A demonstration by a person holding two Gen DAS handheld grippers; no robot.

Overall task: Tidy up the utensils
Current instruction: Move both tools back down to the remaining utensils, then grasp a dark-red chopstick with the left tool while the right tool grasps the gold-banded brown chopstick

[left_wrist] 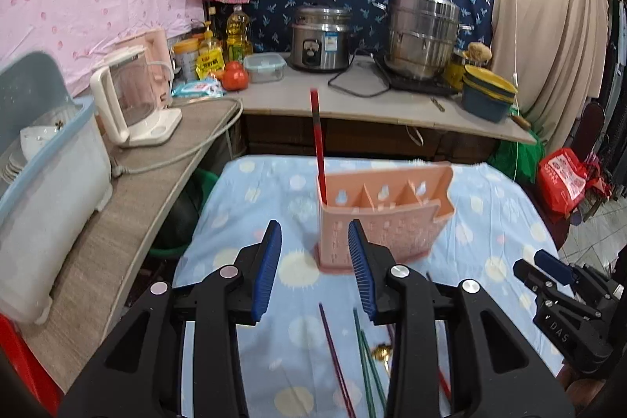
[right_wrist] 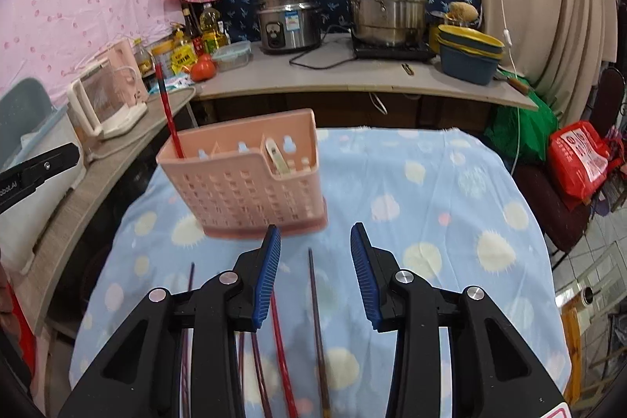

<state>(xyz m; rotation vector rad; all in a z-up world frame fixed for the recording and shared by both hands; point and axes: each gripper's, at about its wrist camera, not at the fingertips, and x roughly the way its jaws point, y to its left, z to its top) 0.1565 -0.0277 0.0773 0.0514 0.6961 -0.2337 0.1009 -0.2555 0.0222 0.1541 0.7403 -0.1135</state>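
Observation:
A pink utensil holder with three compartments stands on the blue dotted tablecloth. A red chopstick stands upright in its left compartment. A white utensil sits in its right compartment. Several loose chopsticks lie on the cloth near me. My left gripper is open and empty just in front of the holder. My right gripper is open and empty above the loose chopsticks; it also shows in the left wrist view.
A side counter on the left holds a kettle and a dish box. The back counter holds a rice cooker, a steel steamer pot, stacked bowls, tomatoes and bottles. A red bag sits at right.

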